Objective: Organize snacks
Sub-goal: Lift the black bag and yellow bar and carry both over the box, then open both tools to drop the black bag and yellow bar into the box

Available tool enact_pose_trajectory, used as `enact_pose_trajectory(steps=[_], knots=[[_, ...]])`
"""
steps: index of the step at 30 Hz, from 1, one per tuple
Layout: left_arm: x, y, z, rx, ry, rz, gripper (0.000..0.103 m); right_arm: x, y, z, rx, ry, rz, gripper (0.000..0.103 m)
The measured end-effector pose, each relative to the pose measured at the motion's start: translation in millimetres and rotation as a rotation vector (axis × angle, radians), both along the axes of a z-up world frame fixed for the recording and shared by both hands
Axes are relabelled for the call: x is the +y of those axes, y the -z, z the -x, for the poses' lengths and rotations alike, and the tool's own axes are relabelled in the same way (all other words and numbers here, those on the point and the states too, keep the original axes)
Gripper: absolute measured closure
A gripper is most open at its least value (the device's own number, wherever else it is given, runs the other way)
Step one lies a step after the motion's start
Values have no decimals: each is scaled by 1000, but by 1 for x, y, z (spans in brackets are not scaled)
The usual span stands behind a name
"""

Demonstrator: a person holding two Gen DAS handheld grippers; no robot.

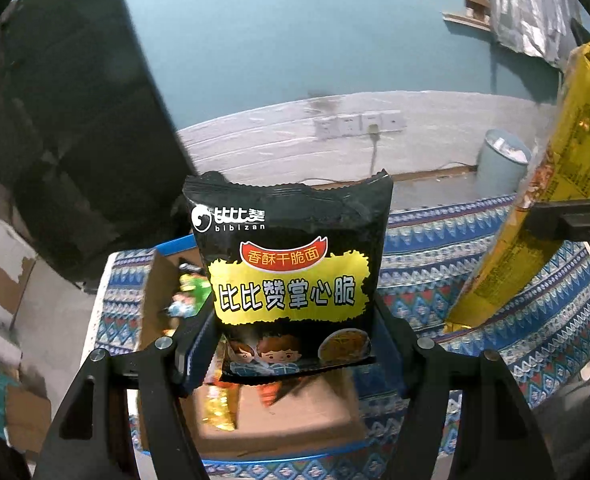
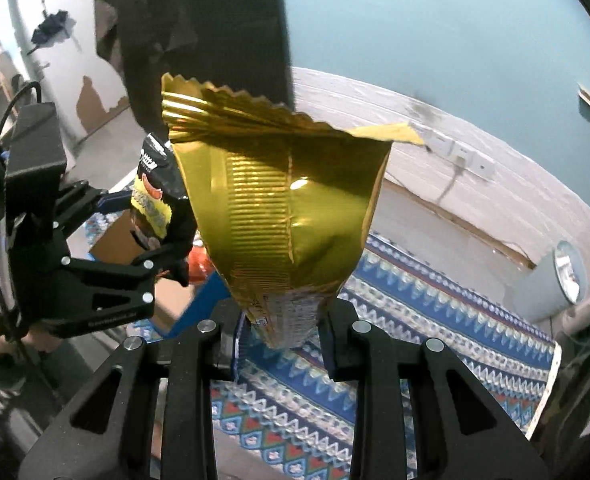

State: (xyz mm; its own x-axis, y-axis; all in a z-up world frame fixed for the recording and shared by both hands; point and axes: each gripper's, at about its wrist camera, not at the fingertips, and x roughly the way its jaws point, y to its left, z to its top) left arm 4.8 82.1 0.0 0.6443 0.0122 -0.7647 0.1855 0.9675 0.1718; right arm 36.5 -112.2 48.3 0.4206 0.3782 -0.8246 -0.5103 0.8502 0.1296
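Foil crinkles easily, and that is my worry on both sides. Starting at my left: my left gripper [image 1: 295,344] is closed onto the lower part of the black noodle-snack packet [image 1: 291,276], which stands upright between the fingers, its top seam pointing to twelve o'clock. I pinch only the bottom third, so the packet could tip or slide out if I swing it fast. Directly beneath it, toward six o'clock, sits the open cardboard box [image 1: 287,412] with other snacks inside, resting on the patterned blue cloth [image 1: 435,264]; if I release off-centre, the packet may catch the box wall and land on the cloth. Moving right, my right gripper [image 2: 285,336] is clamped on the narrow bottom end of the gold foil bag [image 2: 279,208], which rises tall toward twelve o'clock. That bag is top-heavy above a small pinch, so I judge it the likelier to fold over or slip. In the left view it hangs at two o'clock, close enough that the two bags could collide over the box.
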Motion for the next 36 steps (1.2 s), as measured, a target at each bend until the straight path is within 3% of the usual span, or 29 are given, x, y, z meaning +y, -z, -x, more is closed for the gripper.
enact_pose_trajectory(steps=[9,16,32,36], knots=[[54,-6,5,-16,-81,0,32,58,-7,-1,8,-108,-17,76],[96,4,7,-1,-166,48,32,95,-3,-2,25,-177,-19,76],[131,39,1,104,-229,53,32,156,61,-19,220,-273,53,75],[134,43,-2,124,-255,44,28,163,69,-29,242,-253,54,66]])
